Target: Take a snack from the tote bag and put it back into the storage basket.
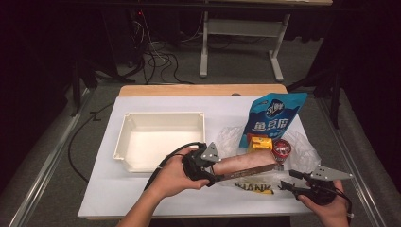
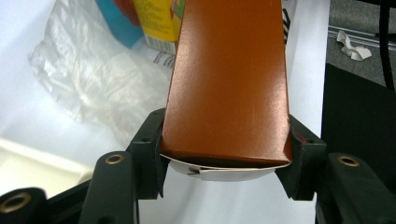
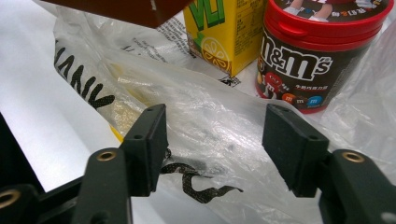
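High view: the left gripper (image 1: 213, 176) is clamped on the near end of a long reddish-brown cardboard box (image 1: 246, 165), which sticks out level ahead of its jaws, over the crumpled clear plastic shopping bag (image 1: 302, 146). Off to this gripper's other side, close by, sits the shallow white plastic tray (image 1: 124, 137), with nothing in it. The right gripper (image 1: 289, 183) rests at the bag's near edge with its jaws apart. Beyond it stand a blue foil snack pouch (image 1: 274, 116), a small yellow drink carton (image 1: 260, 142) and a round red-lidded candy tub (image 1: 281, 149).

Left gripper view: both pads press the box's (image 2: 229, 79) narrow sides and a white end flap shows just below the grip. The box looks lifted off the bag (image 2: 88, 88), which lies beyond and to one side.

Right gripper view: the jaws stand fairly wide with only bag film (image 3: 210, 116) between them, nothing pinched. The tub (image 3: 308, 60) and carton (image 3: 224, 32) stand just ahead, and a corner of the box (image 3: 140, 11) hangs above.

Judging by this, unpacking is at an early stage: one item is out of the bag but not yet placed in the tray, and the pouch, carton and tub are still to go.
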Tool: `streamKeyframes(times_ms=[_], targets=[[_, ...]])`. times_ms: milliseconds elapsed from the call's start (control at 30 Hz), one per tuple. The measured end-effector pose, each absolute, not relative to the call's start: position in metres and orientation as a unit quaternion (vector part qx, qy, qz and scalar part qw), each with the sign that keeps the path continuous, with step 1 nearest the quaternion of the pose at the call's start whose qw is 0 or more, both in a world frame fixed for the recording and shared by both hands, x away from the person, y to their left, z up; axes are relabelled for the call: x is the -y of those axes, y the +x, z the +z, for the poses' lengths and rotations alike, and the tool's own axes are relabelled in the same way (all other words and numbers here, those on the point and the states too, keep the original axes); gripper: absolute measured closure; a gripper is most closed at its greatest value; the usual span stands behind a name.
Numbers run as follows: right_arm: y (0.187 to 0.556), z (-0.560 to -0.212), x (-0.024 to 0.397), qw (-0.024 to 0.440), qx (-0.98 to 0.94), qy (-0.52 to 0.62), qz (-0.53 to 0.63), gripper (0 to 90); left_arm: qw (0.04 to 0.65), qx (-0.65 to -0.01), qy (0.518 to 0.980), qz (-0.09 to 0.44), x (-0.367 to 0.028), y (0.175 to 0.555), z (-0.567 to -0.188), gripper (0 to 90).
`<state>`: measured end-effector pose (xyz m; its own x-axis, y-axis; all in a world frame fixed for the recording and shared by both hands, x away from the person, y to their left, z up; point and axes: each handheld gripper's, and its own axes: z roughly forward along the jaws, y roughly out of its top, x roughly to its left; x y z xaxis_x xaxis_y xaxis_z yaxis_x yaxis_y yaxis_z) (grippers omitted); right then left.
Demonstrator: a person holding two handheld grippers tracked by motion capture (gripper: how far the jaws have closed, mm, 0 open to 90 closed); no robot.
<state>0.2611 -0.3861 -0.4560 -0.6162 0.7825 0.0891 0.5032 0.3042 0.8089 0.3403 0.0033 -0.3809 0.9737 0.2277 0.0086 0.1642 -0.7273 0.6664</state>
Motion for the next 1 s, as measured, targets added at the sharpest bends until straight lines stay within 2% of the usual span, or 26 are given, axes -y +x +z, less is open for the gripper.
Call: streamKeyframes(times_ms=[300, 1000], targets=[[0.261, -0.456, 0.384, 0.165, -0.790, 0.406, 0.428, 31.2, 0.368, -0.130, 0.919, 0.049, -0.027, 0.339, -0.382, 43.8], [0.262, -0.457, 0.384, 0.171, -0.790, 0.408, 0.425, 30.1, 0.378, -0.169, 0.908, 0.069, -0.071, 0.345, -0.369, 43.9]])
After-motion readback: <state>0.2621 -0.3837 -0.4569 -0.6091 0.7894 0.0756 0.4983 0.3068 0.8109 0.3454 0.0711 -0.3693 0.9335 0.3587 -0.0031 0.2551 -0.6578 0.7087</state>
